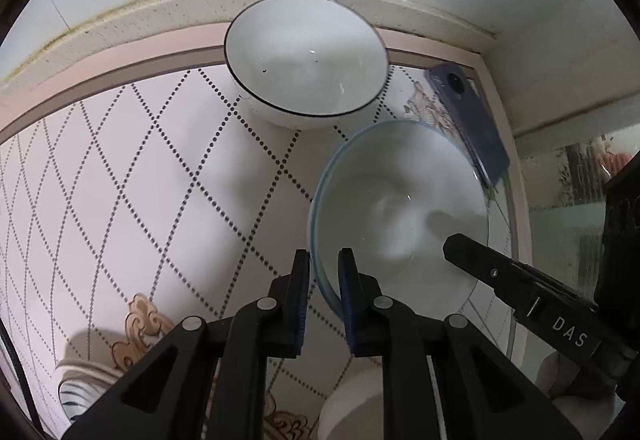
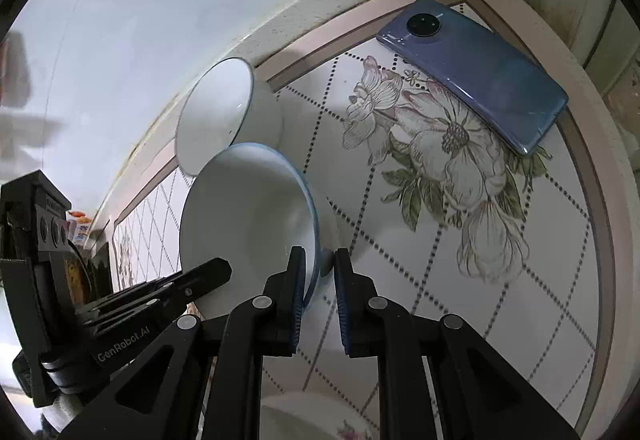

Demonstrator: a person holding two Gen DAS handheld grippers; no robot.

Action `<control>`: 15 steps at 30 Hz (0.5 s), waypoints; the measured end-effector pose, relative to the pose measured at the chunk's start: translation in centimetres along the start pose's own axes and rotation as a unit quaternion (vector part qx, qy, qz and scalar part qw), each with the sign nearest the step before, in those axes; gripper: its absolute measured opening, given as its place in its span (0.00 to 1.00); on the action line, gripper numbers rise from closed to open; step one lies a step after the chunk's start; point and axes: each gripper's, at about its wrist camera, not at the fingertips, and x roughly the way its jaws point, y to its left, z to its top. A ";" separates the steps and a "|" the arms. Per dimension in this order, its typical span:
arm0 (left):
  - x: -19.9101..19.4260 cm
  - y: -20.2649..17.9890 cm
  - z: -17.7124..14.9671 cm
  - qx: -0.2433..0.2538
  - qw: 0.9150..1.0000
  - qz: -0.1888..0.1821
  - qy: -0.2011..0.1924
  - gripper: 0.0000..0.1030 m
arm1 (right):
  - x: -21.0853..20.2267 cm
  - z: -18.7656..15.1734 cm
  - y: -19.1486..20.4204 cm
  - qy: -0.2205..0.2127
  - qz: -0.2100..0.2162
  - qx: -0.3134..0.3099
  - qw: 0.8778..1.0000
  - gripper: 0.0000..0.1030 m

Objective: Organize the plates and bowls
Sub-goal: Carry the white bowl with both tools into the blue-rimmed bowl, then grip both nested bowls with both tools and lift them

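Observation:
A white bowl with a pale blue rim (image 1: 400, 199) stands on the patterned tabletop (image 1: 120, 179), held from both sides. My left gripper (image 1: 324, 256) is shut on its near-left rim, one pad inside the bowl and one outside. My right gripper (image 2: 320, 254) grips the opposite rim of the same bowl (image 2: 248, 215) in the same way; it shows at the right in the left wrist view (image 1: 456, 246). The left gripper (image 2: 224, 266) reaches in at the left of the right wrist view. Just behind stands a white bowl with a thin black rim (image 1: 304, 55) (image 2: 216, 119).
A blue phone (image 2: 476, 75) (image 1: 468, 123) lies face down in the table's far corner by the wall. The raised table edge (image 1: 120, 27) runs close behind the bowls. A striped dish (image 1: 76, 392) and a white dish (image 1: 352, 408) sit near the bottom.

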 end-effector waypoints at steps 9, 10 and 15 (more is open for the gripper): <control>-5.2 -1.0 -5.1 0.023 0.999 -0.028 -0.006 0.12 | -6.3 -5.3 1.1 -0.019 0.014 -0.007 1.000 0.16; -5.7 -1.1 -6.0 0.028 0.999 -0.030 -0.005 0.12 | -7.0 -6.3 1.2 -0.018 0.012 -0.008 1.000 0.16; -6.5 -2.0 -9.3 0.050 0.998 -0.029 0.004 0.12 | -9.4 -10.6 1.6 -0.013 0.006 -0.009 1.000 0.16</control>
